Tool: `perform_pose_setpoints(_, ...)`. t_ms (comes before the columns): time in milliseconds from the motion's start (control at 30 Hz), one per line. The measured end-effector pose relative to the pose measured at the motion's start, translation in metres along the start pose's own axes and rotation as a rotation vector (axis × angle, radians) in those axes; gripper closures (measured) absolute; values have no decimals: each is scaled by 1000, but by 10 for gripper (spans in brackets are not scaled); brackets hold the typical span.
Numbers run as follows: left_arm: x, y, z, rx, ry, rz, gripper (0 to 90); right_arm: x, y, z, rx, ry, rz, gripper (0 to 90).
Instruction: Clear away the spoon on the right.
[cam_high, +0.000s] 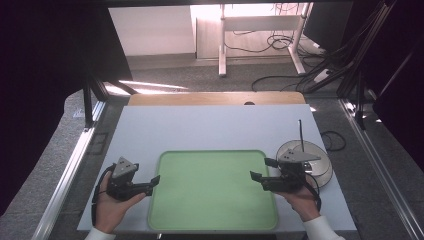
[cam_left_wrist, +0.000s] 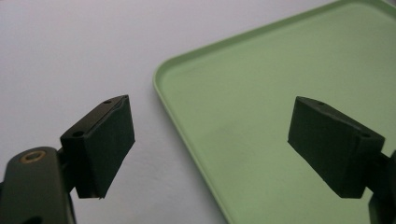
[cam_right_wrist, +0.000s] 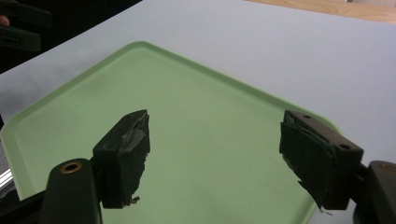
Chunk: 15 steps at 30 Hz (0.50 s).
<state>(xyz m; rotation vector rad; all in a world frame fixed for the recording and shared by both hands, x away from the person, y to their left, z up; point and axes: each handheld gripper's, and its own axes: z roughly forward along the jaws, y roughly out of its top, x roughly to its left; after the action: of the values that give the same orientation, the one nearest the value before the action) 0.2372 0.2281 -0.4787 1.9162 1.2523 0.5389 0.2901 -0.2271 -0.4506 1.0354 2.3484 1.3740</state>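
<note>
On the white table (cam_high: 210, 127) sits the big green tray (cam_high: 212, 190), bare, its long axis running nine to three o'clock, and both hands are closing on it from either end. At three o'clock of the tray lies a round metal dish (cam_high: 320, 160) with a thin rod standing over it, partly behind the right hand. Left gripper (cam_high: 150, 184) hovers at the tray's nine o'clock edge, jaws spread wide with nothing between them, straddling the rim (cam_left_wrist: 161, 88). Right gripper (cam_high: 263, 169) hangs over the three o'clock edge, jaws likewise spread and empty. Both look about equally near, so a two-ended grab of the rims looks likely.
</note>
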Motion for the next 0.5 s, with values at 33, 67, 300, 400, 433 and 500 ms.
perform_pose_setpoints(33,1,0,2,4,-1,4,148,-2,-2,1,8,-3,-3,248)
perform_pose_setpoints(67,1,1,3,6,-2,7,148,-3,-2,1,12,-3,0,248)
perform_pose_setpoints(300,0,-3,-1,8,-7,13,158,0,-4,1,27,-11,-8,248)
perform_pose_setpoints(400,-1,-7,-4,13,-12,15,161,3,-4,2,33,-15,-17,248)
perform_pose_setpoints(433,-2,-7,-5,9,-12,14,162,4,-4,2,35,-17,-16,248)
perform_pose_setpoints(500,-2,-8,-6,6,-15,20,163,4,-4,3,36,-18,-19,248)
